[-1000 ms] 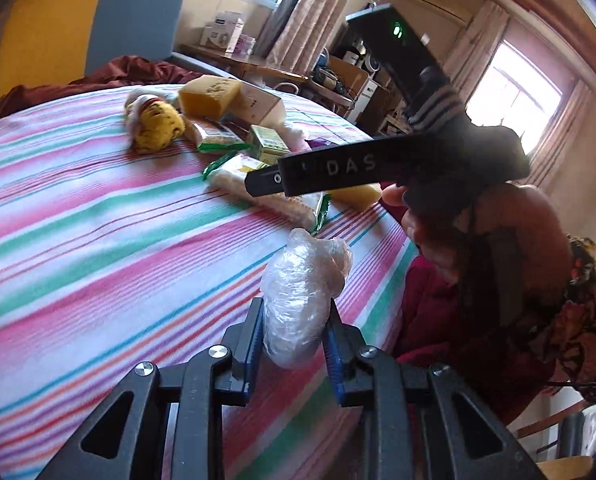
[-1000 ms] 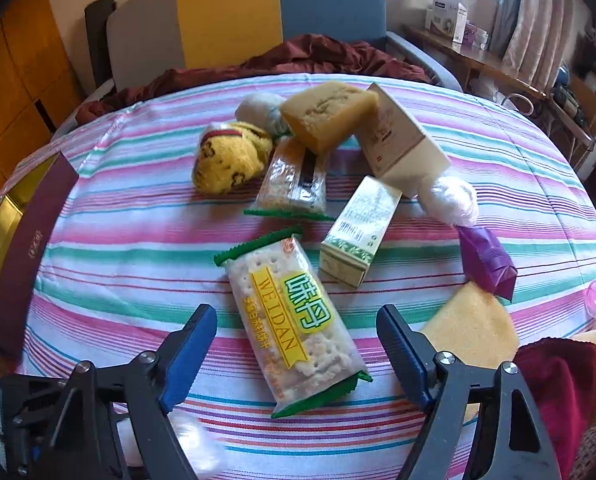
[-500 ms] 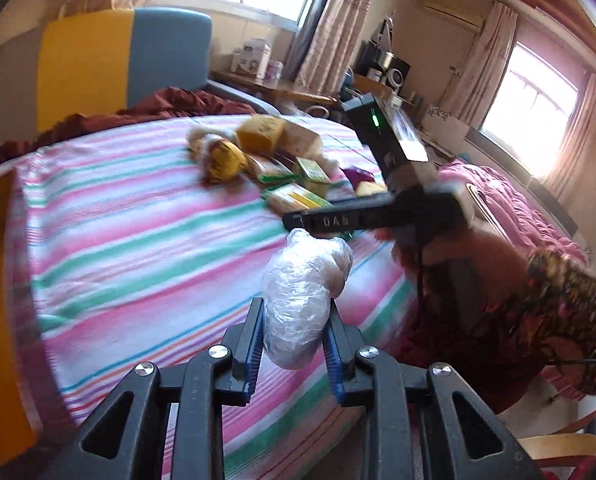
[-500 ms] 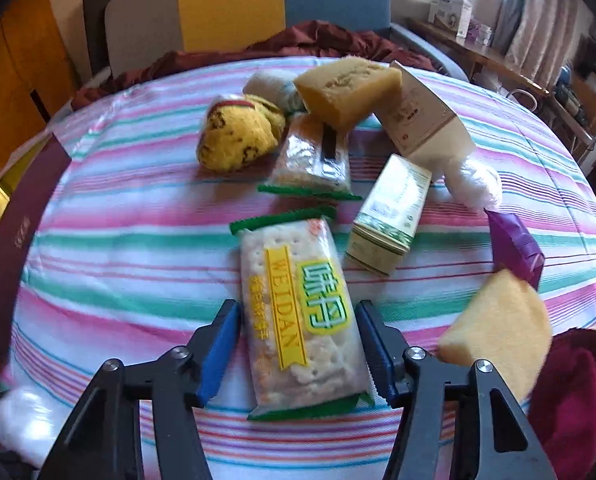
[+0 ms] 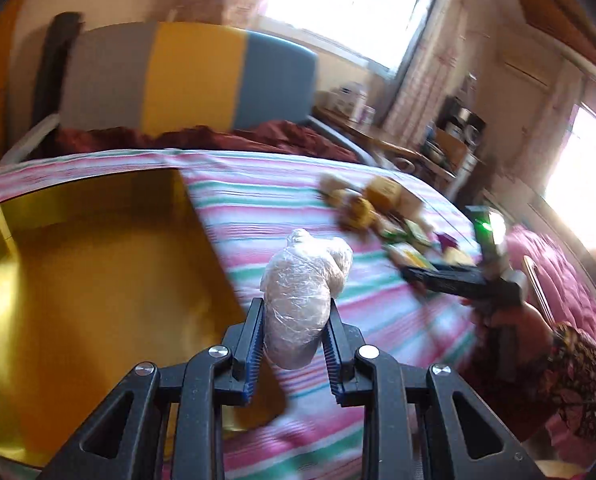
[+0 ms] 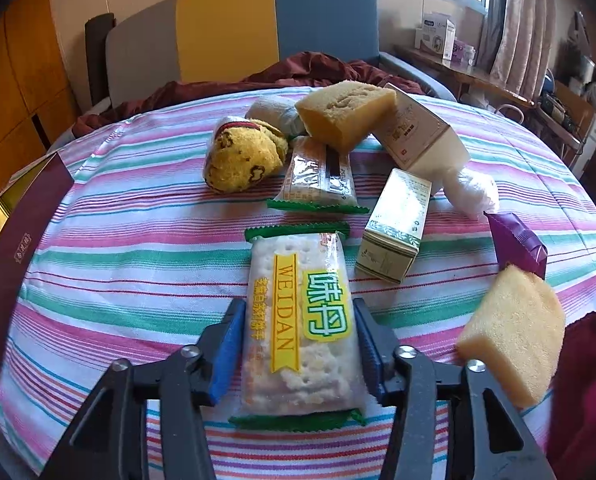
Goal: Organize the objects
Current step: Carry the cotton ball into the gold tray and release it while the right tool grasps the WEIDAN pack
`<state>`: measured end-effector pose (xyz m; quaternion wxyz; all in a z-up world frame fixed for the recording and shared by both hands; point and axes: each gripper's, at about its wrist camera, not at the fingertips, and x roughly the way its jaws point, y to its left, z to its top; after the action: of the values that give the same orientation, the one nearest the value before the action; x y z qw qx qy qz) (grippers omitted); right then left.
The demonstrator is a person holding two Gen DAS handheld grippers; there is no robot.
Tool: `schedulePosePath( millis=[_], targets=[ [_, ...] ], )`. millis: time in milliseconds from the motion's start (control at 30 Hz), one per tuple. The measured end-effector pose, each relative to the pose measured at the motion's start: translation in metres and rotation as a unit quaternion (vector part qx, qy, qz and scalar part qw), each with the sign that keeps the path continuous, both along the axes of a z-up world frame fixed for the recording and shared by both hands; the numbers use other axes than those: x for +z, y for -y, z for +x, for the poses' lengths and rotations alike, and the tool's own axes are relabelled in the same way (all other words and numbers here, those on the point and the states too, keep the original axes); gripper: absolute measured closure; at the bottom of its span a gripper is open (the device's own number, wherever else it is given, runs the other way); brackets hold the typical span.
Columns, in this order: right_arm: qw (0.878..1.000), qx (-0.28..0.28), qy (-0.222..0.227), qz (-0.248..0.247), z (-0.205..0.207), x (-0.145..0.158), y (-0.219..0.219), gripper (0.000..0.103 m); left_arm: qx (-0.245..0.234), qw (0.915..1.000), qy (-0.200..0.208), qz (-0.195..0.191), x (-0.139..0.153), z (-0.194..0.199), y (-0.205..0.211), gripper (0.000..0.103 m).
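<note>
While the left gripper [image 5: 295,344] stays clamped on a soft, light plastic-wrapped bundle [image 5: 304,292], the right gripper [image 6: 298,344] has been closing; its jaws flank, seemingly touching, a slippery, breakable clear cracker packet [image 6: 300,328] lying between them on the striped table [image 6: 137,248], best held mid-length.

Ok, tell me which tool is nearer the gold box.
Left. The left tool, holding a plastic-wrapped bundle, hangs at the gold box edge; the right tool straddles the cracker packet farther away.

Grey-yellow-blue chair [image 6: 233,36] behind striped tablecloth [image 6: 137,240]; maroon blanket [image 6: 318,70] on seat; curtained window [image 5: 346,4] beyond.
</note>
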<state>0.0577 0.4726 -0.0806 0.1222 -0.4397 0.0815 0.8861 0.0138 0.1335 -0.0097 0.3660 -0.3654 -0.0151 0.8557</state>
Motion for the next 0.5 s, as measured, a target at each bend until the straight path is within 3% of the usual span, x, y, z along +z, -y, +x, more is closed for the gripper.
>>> schedulePosePath(
  millis=[233, 500],
  targets=[
    [1.0, 0.005, 0.019, -0.002, -0.006, 0.004, -0.001, 0.054, 0.073, 0.9972, 0.015, 0.007, -0.002, -0.027, 0.05, 0.076],
    [0.999, 0.019, 0.044, 0.0, -0.008, 0.007, 0.003, 0.055, 0.139, 0.9894, 0.033, -0.025, -0.013, -0.053, 0.092, 0.076]
  ],
)
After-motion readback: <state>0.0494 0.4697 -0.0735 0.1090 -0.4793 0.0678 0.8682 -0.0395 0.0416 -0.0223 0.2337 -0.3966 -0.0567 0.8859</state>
